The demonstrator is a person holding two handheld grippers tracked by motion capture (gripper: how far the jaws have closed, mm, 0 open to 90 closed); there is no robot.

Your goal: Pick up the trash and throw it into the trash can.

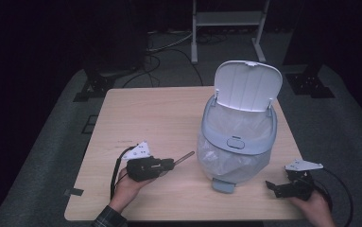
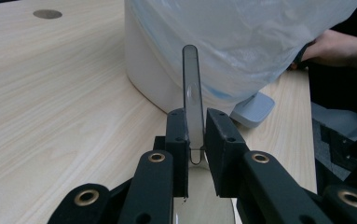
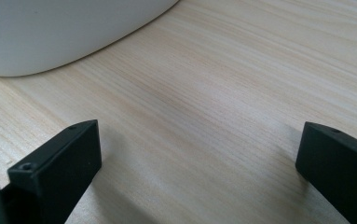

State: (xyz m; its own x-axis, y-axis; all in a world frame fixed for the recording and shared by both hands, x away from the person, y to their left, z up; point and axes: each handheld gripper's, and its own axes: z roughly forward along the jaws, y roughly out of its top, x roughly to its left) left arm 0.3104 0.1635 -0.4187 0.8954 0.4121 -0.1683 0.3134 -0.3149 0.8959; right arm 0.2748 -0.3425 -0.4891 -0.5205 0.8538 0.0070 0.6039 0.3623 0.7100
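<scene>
My left gripper (image 1: 171, 164) hangs just above the wooden table (image 1: 145, 113), shut on a thin grey translucent stick (image 1: 184, 157). The stick juts past the jaws toward a white pedal bin (image 1: 237, 142) with its lid (image 1: 247, 85) up and a clear bag lining it. In the left gripper view the stick (image 2: 191, 84) stands edge-on between the pads of the gripper (image 2: 195, 126), with the bin wall (image 2: 143, 70) and bag (image 2: 241, 42) just beyond. My right gripper (image 1: 275, 187) sits open at the table's front right; its jaws (image 3: 199, 149) stand wide over bare wood, the bin's base (image 3: 50, 32) ahead.
The bin's grey pedal (image 1: 223, 186) sticks out toward the front edge, between the two grippers. The person's right hand (image 2: 339, 46) appears past the bag in the left gripper view. Dark floor, cables and a white stand (image 1: 228, 19) lie behind the table.
</scene>
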